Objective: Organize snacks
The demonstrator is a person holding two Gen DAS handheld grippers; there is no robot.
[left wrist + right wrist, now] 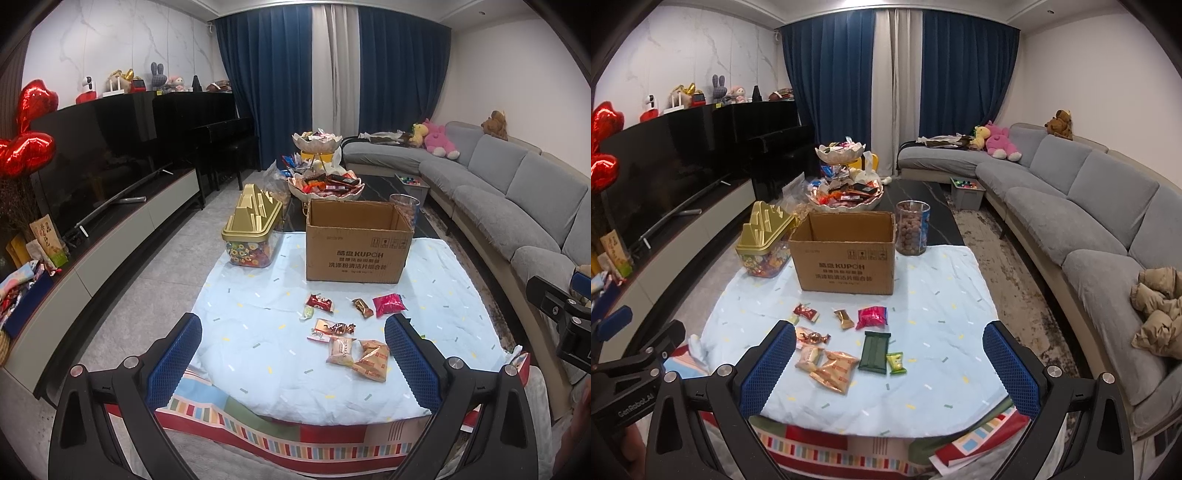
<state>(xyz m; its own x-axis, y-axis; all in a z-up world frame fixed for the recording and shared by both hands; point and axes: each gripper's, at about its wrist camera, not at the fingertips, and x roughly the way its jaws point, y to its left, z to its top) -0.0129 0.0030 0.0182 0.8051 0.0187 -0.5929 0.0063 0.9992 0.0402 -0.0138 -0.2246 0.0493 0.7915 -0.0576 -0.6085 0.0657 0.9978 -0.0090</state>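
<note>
Both the left gripper point(293, 354) and right gripper point(889, 363) hang wide apart, empty, low in the frame — next, I think, pick a snack like the green bar point(874, 350) for the cardboard box point(846, 254).

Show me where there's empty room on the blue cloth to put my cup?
Free: right of the brown cardboard box, beyond the pink snack packet. Also the near-right cloth, right of the small green candy. Crowded: the wrapped snacks left of centre, around the dark green bar.
</note>
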